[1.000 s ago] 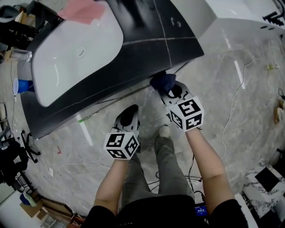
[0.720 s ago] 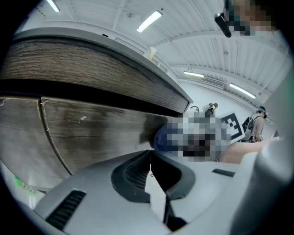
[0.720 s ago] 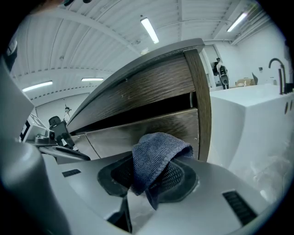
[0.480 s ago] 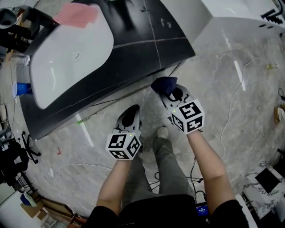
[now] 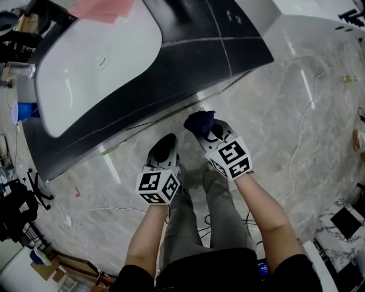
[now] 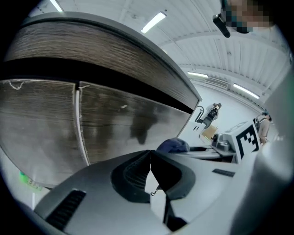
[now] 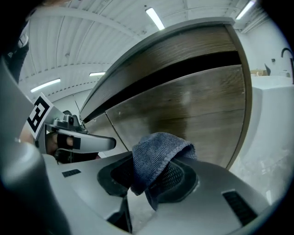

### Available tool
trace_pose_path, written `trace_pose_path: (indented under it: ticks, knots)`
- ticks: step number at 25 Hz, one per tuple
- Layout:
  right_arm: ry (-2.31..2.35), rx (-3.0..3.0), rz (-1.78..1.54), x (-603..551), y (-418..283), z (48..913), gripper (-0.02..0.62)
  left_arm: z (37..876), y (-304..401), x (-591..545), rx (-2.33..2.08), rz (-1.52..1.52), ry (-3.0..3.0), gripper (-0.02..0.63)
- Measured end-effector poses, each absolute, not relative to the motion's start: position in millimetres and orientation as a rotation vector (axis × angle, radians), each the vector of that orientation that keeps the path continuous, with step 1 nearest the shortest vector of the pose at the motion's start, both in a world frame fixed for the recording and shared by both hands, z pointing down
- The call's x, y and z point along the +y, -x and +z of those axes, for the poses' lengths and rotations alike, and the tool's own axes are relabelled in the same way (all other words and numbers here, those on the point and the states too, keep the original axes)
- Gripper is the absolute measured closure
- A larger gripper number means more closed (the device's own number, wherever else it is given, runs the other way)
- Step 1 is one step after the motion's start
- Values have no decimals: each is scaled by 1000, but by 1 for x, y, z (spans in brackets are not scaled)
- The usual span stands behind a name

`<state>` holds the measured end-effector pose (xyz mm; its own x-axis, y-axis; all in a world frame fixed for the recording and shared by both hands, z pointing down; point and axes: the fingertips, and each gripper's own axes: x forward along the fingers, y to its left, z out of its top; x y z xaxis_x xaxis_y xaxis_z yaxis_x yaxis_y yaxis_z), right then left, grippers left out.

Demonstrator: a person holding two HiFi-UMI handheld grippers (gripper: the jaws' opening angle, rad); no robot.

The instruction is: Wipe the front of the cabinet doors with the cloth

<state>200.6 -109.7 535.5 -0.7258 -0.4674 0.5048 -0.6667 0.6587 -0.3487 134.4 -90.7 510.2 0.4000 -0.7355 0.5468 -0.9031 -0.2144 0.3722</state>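
A dark blue cloth (image 5: 200, 121) (image 7: 156, 153) is bunched between the jaws of my right gripper (image 5: 210, 132) (image 7: 154, 176), which is shut on it. The cloth sits a little short of the wood-grain cabinet doors (image 7: 183, 108) (image 6: 115, 124) under the dark vanity top (image 5: 188, 68). My left gripper (image 5: 164, 149) (image 6: 149, 172) hangs to the left of it, jaws together and nothing between them. The cloth (image 6: 173, 145) also shows past the left gripper's jaws, beside the door seam (image 6: 79, 124).
A white basin (image 5: 97, 63) is set in the vanity top, with a pink cloth (image 5: 102, 8) at its far end. A blue cup (image 5: 21, 109) stands at the left. Thin cables (image 5: 302, 131) run over the marble floor. My legs are below the grippers.
The right gripper with the cloth has drawn back and left, away from the cabinet front. The left gripper has barely moved. The head view has shifted.
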Motion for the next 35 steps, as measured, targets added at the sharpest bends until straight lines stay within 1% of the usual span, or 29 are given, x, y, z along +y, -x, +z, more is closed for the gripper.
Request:
trace_pose_path:
  ticks: [11, 20, 26, 35]
  knots:
    - [-833, -2538, 726, -95, -112, 544, 472, 521, -50, -71, -1462, 341, -1964, 598]
    - [-804, -2565, 672, -96, -64, 538, 472, 522, -16, -59, -1466, 339, -1965, 598]
    - [-806, -2564, 664, -103, -62, 540, 472, 526, -13, -60, -1468, 335, -1953, 598]
    - [-852, -2549, 649, -124, -102, 544, 472, 527, -44, -71, -1453, 330, -1967, 598]
